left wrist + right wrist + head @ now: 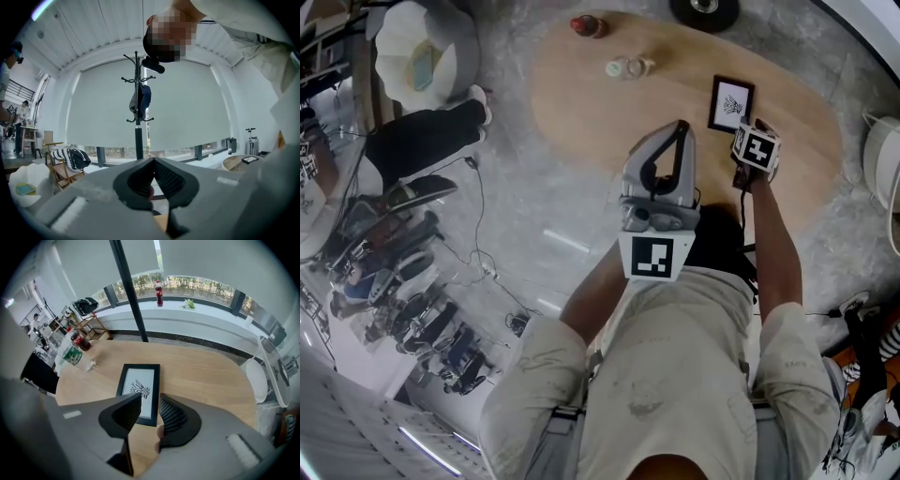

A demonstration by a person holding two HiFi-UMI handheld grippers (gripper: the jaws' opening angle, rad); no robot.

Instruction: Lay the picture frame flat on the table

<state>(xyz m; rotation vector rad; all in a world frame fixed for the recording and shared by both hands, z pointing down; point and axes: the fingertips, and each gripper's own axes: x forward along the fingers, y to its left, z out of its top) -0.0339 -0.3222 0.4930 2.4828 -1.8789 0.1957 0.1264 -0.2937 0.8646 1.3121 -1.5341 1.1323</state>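
Frame (139, 392) flat; sill bottle (159, 293) right gripper view only.

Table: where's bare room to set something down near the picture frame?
In the right gripper view, bare wood runs right of the picture frame and beyond its far end, out to the table edges. A narrower strip separates frame from bottles. Crowded: the left end, with the clear bottle and cola bottle.

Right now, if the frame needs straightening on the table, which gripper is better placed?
Right. The right gripper hangs over the frame, pointing down at it with jaws open; the frame lies flat on the table. The left gripper is shut and points away at a blind.
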